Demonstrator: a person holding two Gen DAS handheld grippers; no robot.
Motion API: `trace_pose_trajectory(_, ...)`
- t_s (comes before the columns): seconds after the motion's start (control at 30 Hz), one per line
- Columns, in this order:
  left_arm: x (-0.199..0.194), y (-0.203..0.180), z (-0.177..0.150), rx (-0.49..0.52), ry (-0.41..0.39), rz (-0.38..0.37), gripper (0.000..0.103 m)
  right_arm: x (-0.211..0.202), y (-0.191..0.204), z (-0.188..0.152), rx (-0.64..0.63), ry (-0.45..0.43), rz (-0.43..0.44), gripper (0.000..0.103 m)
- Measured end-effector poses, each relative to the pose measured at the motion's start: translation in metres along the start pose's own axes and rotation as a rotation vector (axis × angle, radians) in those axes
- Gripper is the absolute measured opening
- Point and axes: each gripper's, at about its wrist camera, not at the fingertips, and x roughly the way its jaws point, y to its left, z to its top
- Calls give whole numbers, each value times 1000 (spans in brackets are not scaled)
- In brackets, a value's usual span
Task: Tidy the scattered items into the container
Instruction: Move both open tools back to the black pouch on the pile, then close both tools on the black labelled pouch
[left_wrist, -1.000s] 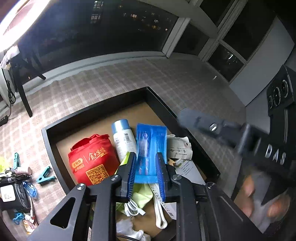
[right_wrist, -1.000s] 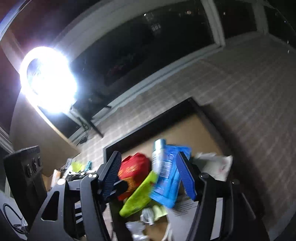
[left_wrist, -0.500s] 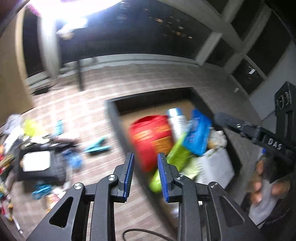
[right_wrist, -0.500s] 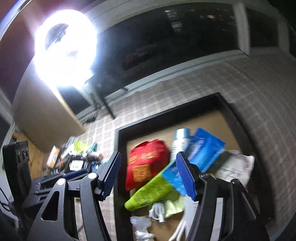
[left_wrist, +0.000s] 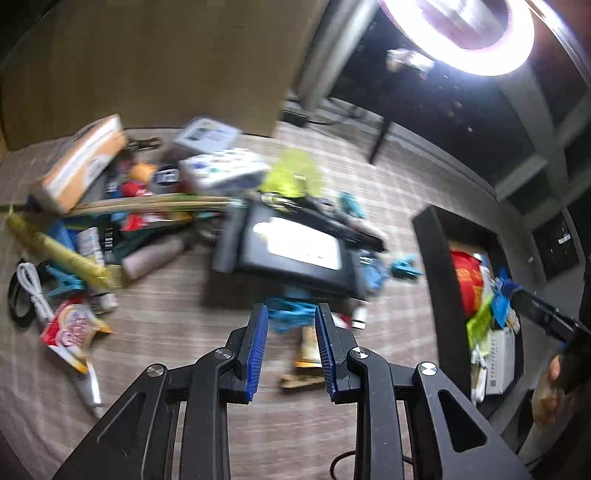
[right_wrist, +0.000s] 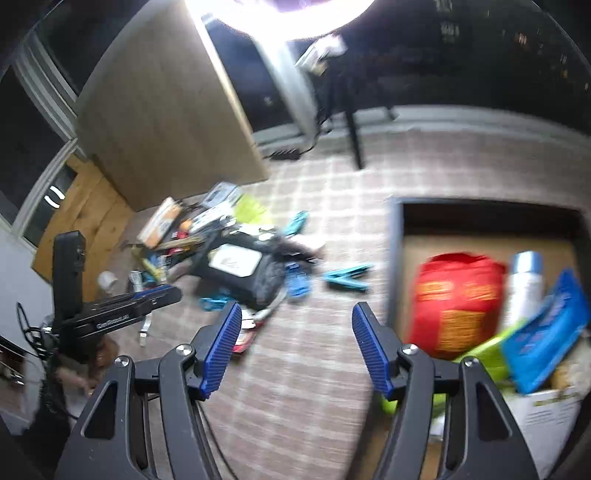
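While most of the scattered items (left_wrist: 155, 221) lie heaped on the checked floor (left_wrist: 184, 369) to the left, the black container (left_wrist: 436, 258) stands well apart at the right, already holding a red pouch (right_wrist: 454, 299), a spray can (right_wrist: 524, 280) and a blue packet (right_wrist: 546, 332). Over the near edge of the pile, the left gripper (left_wrist: 290, 343) has just eased its jaws to a modest gap with nothing pressed between them; blue clips (left_wrist: 291, 314) lie beyond its tips. With jaws spread wide and empty, the right gripper (right_wrist: 295, 347) hangs above bare floor between heap and container. The heap is the likely hazard: objects overlap, so a grab at a clip could snag the black case (left_wrist: 295, 254) beside it, or a narrow gap could push the clip away.
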Motion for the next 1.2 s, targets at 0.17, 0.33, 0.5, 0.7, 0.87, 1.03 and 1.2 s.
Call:
trace_pose_trajectory(0.17, 10, 23, 12, -62, 15, -24, 25, 42, 8, 7, 105, 93, 105, 61)
trace_pose_trajectory(0.33, 29, 29, 26, -77, 44, -47, 25, 82, 6, 14, 211, 143, 169, 61)
trace_pose_trajectory(0.5, 47, 37, 41, -101, 73, -53, 26, 115, 0, 15, 290, 191, 197, 61)
trace_pose_trajectory(0.7, 57, 45, 54, -128, 97, -88, 29, 136, -7, 17, 347, 215, 226, 60)
trace_pose_trajectory(0.87, 63, 37, 59, -89, 112, -87, 30, 148, -9, 19, 363, 240, 235, 59)
trace_pose_trajectory(1.03, 72, 34, 62, -71, 135, -79, 30, 163, -4, 23, 342, 264, 217, 59)
trace_pose_trajectory(1.2, 76, 28, 64, -52, 128, -84, 25, 168, 0, 29, 327, 245, 196, 51)
